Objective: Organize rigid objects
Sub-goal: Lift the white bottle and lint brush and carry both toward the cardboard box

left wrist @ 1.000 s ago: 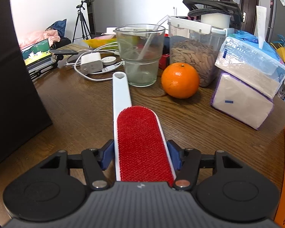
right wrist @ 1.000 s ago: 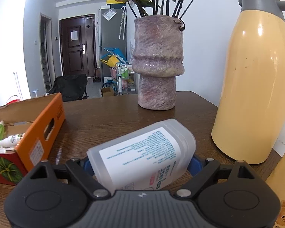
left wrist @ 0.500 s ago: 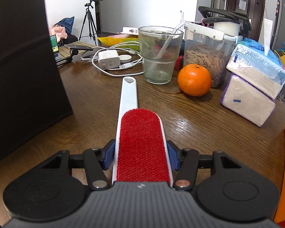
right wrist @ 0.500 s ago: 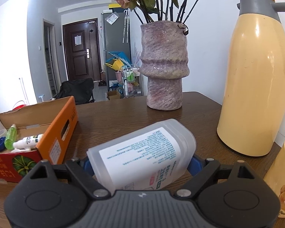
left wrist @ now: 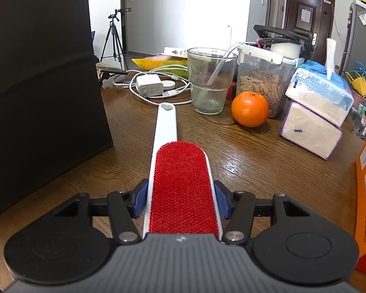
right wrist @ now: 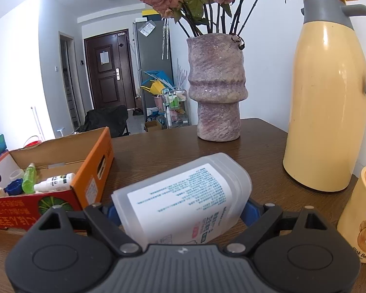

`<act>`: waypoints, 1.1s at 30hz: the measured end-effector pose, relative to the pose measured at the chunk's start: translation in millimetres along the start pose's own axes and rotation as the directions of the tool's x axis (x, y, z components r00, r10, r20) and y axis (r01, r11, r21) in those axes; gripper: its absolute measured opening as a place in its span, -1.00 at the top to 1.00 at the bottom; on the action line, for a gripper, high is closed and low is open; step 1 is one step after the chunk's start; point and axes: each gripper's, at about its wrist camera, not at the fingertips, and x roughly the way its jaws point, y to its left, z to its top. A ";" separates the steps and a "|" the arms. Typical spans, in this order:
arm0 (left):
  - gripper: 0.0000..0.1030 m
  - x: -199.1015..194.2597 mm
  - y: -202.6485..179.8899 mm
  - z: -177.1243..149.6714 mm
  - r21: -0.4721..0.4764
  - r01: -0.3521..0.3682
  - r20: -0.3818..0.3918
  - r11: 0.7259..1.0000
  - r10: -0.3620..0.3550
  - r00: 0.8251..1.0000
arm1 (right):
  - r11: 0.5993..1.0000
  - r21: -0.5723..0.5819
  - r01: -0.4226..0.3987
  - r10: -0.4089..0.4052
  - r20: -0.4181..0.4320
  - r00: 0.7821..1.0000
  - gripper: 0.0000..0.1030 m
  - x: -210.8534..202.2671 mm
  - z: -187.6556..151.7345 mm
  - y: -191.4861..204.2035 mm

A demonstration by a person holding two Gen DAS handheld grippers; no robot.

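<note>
Dark brown wooden table (left wrist: 256, 161) carries both claws' loads above it: the left claw (left wrist: 180, 201) is clamped on a red-faced white plastic lint brush (left wrist: 178, 183), the right claw (right wrist: 178, 211) on a translucent white labelled plastic bottle (right wrist: 183, 195).

My left gripper (left wrist: 180, 201): angled down, blue pads (left wrist: 139, 200) pressed to both sides of a brush (left wrist: 181, 185). My right gripper (right wrist: 179, 211): angled down, jaws wide, clamped on a bottle (right wrist: 183, 195).

Wooden table (left wrist: 244, 161) bears glass (left wrist: 211, 80), orange (left wrist: 250, 108), vase (right wrist: 217, 85).
</note>
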 end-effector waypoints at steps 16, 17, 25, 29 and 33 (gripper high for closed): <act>-0.11 -43.1 13.5 -22.7 0.046 0.053 0.043 0.998 -0.055 0.998 | 0.998 0.002 -0.060 0.060 0.028 0.998 -0.75 -34.6 -11.2 15.0; -0.11 -46.3 13.9 -24.3 0.050 0.060 0.043 0.997 -0.062 0.997 | 0.998 0.000 -0.065 0.065 0.030 0.997 -0.75 -37.2 -12.1 16.9; -0.11 -72.9 18.8 -37.3 0.076 0.099 0.059 0.992 -0.103 0.993 | 0.994 -0.028 -0.106 0.107 0.041 0.993 -0.75 -56.0 -18.0 34.3; -0.11 -84.8 19.8 -43.5 0.094 0.120 0.064 0.988 -0.126 0.990 | 0.990 -0.046 -0.131 0.133 0.045 0.990 -0.75 -67.0 -22.7 45.0; -0.11 -98.5 19.1 -50.7 0.119 0.144 0.072 0.982 -0.153 0.985 | 0.986 -0.060 -0.156 0.158 0.047 0.986 -0.75 -78.2 -27.0 54.8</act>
